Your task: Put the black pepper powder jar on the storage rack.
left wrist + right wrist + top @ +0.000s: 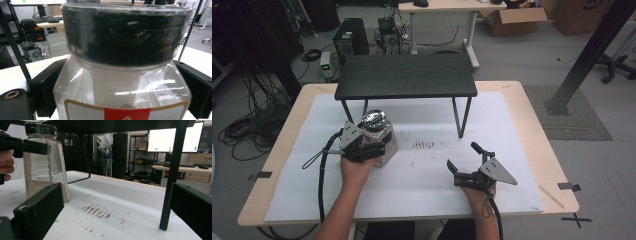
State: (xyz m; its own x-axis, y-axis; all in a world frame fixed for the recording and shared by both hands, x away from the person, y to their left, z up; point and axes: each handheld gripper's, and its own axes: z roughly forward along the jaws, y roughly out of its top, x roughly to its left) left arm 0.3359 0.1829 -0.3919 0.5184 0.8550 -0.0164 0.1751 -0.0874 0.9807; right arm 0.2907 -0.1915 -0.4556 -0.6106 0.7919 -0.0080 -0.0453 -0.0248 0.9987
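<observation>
While the left gripper [371, 141] sits left of centre in the high view, its two black jaws press against the sides of a clear plastic jar [378, 137], one on each side just below the lid. In the left gripper view the jar [122, 82] shows a smooth, glossy, rounded shoulder under a broad black screw lid [125, 35] with a dull, scuffed surface, and a white label with a red patch at the bottom edge. The jar stands upright on the white mat [422, 175] that covers the pale wooden table [532, 110], just in front of the left legs of a small black bench [406, 76] with a flat matte top and thin metal legs.

Lower right in the high view, the right gripper [464, 159] rests on the mat with its blocky black jaws spread wide and nothing between them. Brownish smudges [423, 145] mark the mat between the jar and this gripper.
</observation>
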